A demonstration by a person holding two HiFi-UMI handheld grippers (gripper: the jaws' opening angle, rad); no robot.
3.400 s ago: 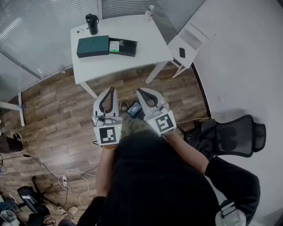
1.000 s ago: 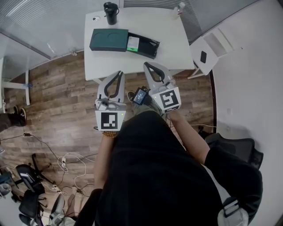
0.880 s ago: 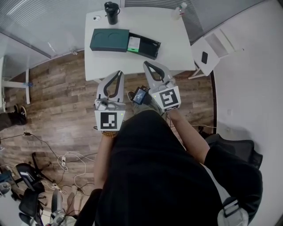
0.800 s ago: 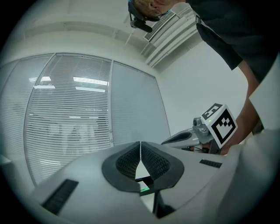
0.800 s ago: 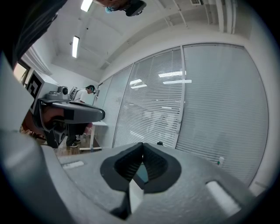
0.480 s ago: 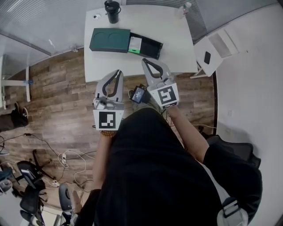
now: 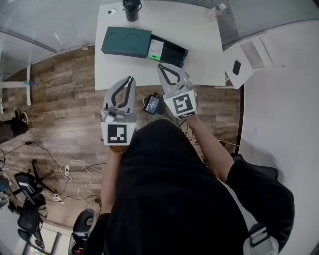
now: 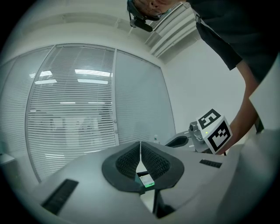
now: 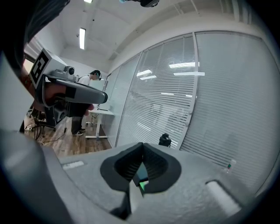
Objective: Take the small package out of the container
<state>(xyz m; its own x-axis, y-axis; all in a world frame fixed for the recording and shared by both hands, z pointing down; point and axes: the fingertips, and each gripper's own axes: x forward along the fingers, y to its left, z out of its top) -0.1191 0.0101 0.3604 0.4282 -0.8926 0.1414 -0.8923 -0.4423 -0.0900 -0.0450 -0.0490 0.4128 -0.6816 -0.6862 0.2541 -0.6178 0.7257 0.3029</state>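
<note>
We hold the left gripper and the right gripper side by side at the near edge of the white table. Both have their jaws clenched together with nothing between them. The small package, white with a green end, lies in the black container on the table, just beside the dark green lid. Neither gripper touches it. 1 black cup stands at the table's far edge, and 1 bottle stands near its far right corner.
</note>
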